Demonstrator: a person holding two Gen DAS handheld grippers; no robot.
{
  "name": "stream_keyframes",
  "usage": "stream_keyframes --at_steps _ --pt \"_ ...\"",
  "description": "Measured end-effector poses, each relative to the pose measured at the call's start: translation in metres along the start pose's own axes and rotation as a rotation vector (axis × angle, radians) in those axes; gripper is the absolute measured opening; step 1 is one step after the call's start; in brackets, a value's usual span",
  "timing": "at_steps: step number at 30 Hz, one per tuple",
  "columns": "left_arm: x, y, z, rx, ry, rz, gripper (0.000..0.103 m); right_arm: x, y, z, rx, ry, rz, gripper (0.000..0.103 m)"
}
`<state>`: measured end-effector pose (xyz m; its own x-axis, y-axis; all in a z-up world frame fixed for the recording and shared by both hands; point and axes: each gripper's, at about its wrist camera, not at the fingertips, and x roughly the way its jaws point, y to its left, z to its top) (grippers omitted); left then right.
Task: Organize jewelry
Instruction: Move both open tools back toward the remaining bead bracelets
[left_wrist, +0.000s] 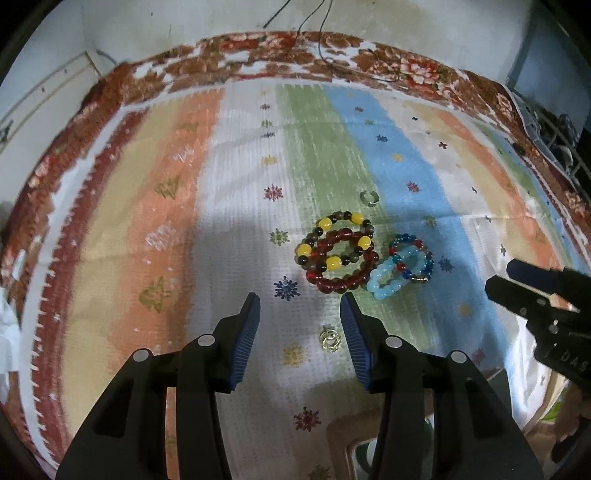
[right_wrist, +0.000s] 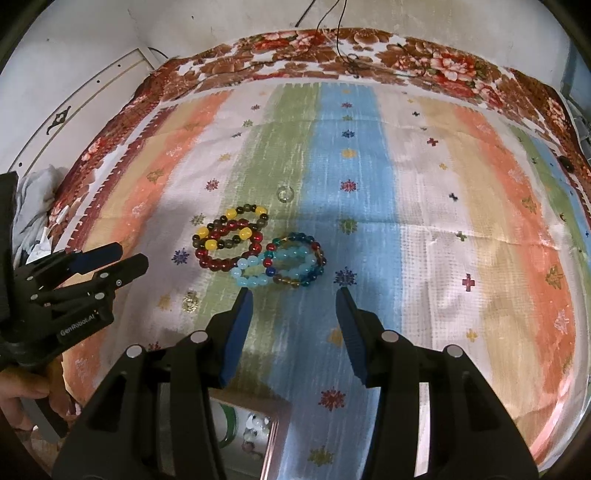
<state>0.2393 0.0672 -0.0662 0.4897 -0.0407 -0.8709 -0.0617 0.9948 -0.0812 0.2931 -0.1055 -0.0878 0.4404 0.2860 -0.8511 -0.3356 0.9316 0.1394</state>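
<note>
Several bead bracelets lie in a cluster on the striped cloth (left_wrist: 221, 206): a dark one with yellow beads (left_wrist: 325, 222) (right_wrist: 231, 213), a red one (left_wrist: 340, 285) (right_wrist: 218, 264), a pale blue one (left_wrist: 382, 291) (right_wrist: 243, 282) and a blue-and-red one (left_wrist: 429, 263) (right_wrist: 314, 275). A silver ring (left_wrist: 369, 197) (right_wrist: 284, 194) sits just beyond them. A small gold piece (left_wrist: 330, 339) (right_wrist: 191, 301) lies on the cloth below and between my left fingers. My left gripper (left_wrist: 300, 299) (right_wrist: 127, 258) hovers open and holds nothing. My right gripper (right_wrist: 294, 293) (left_wrist: 502, 277) is open too, just short of the pale blue bracelet.
An open jewelry box (right_wrist: 275, 410) (left_wrist: 343, 432) with a green bangle and pale beads sits at the near edge under the grippers. A hand (right_wrist: 22, 395) holds the left gripper's handle. Crumpled white fabric (right_wrist: 33, 199) lies at the left, and cables hang down the far wall.
</note>
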Motion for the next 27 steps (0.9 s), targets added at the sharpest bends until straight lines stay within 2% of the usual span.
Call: stream_keyframes --at_steps 13,17,27 --pt "0.019 -0.003 0.017 0.021 0.002 0.025 0.047 0.025 -0.006 0.013 0.017 0.030 -0.002 0.048" --pt "0.028 0.002 0.023 -0.009 0.027 -0.006 0.047 0.038 -0.009 0.016 0.019 0.049 -0.014 0.048" --pt "0.048 0.005 0.031 0.006 0.052 0.018 0.047 0.061 -0.013 0.025 0.034 0.086 -0.014 0.048"
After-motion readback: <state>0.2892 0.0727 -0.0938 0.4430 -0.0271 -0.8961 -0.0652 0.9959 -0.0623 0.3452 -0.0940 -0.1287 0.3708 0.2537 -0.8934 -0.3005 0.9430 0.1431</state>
